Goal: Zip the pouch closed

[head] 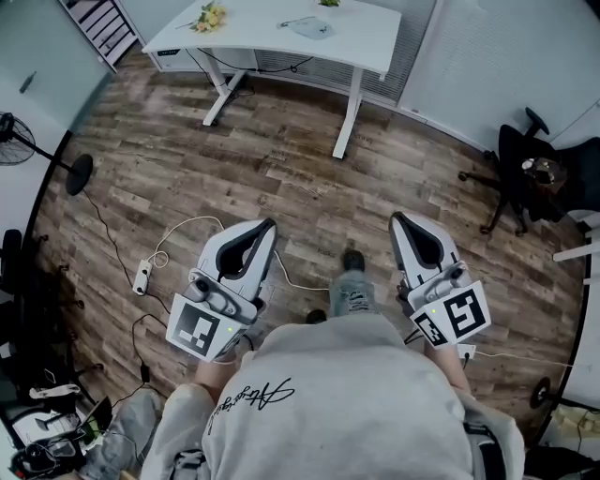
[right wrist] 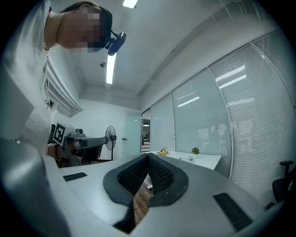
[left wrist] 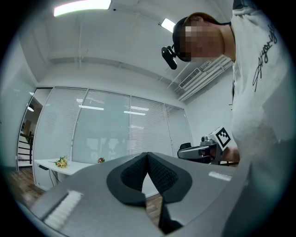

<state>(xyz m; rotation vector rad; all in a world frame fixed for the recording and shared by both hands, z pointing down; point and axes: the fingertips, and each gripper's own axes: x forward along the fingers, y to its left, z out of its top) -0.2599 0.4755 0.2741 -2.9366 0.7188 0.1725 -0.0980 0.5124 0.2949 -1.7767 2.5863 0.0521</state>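
head view: a person in a pale grey sweatshirt (head: 347,394) stands on a wood-plank floor (head: 281,169) and holds one gripper in each hand. the left gripper (head: 269,225) and the right gripper (head: 396,217) point forward, side by side and well apart, each with a marker cube at its rear. both have their jaws together with nothing between them. a white surface (head: 375,37) stands at the far end of the floor. on it lie a small bunch of flowers (head: 211,17) and a pale, flat item that appears to be the pouch (head: 309,26), well apart from both grippers; whether its zip is open cannot be told at this size. a standing fan (head: 19,141) is at the left edge, a black office chair (head: 525,169) at the right, and a power strip (head: 142,277) with its cable lies on the floor near the left gripper.

left gripper view: the two black textured pads (left wrist: 159,173) meet at their tips and clamp nothing. beyond them are a glass wall with blinds (left wrist: 115,134) and, low at the left, the white surface with the flowers. the right gripper shows at the right, in the person's hand.

right gripper view: the pads (right wrist: 159,176) likewise touch at the tips, empty. behind them stand the white surface, the blinds, and, at the left, the fan and the left gripper.
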